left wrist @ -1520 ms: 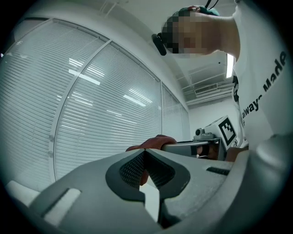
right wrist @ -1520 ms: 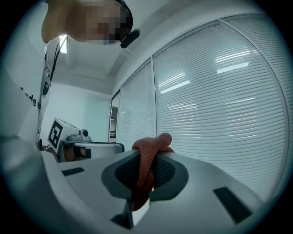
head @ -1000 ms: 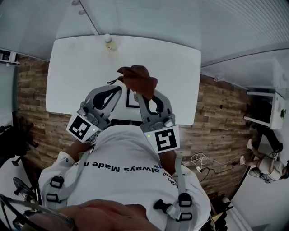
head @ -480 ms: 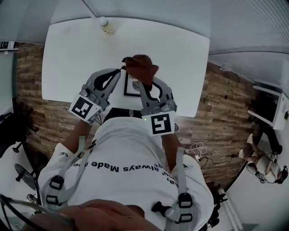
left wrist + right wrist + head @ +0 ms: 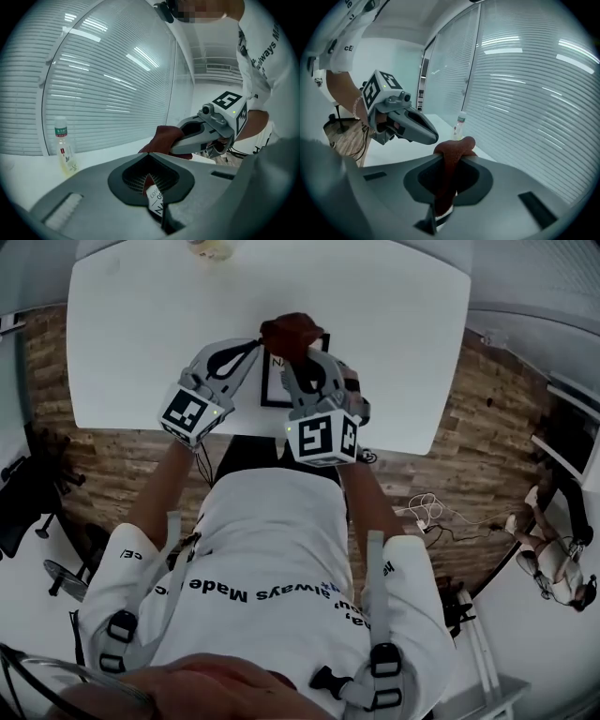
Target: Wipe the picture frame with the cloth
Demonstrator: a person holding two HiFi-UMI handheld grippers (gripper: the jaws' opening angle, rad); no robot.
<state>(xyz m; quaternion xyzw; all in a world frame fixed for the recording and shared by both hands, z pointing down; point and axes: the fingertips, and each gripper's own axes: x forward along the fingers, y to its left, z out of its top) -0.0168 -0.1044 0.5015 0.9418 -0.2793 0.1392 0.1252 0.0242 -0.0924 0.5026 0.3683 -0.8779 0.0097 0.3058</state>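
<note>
- The picture frame (image 5: 274, 388) sits at the middle of the worktop's (image 5: 131, 334) near edge. I cannot tell whether it lies flat or is tipped up.
- The left tool (image 5: 255, 345) is closed on the frame's left far corner, and the printed card shows between its jaws.
- The right tool (image 5: 298, 357) is clamped on the brown cloth (image 5: 292, 334), which bunches over its tips above the frame.
- Risk: a corner-only hold could let the frame twist under a firm stroke. A stroke pulled toward the person could drag it off the near edge.
- Risk: where the bunched cloth slips aside, bare jaw tips could scrape the frame's face.
- The bottle (image 5: 208, 247) at the far edge stands well apart, so a knock there is unlikely.
</note>
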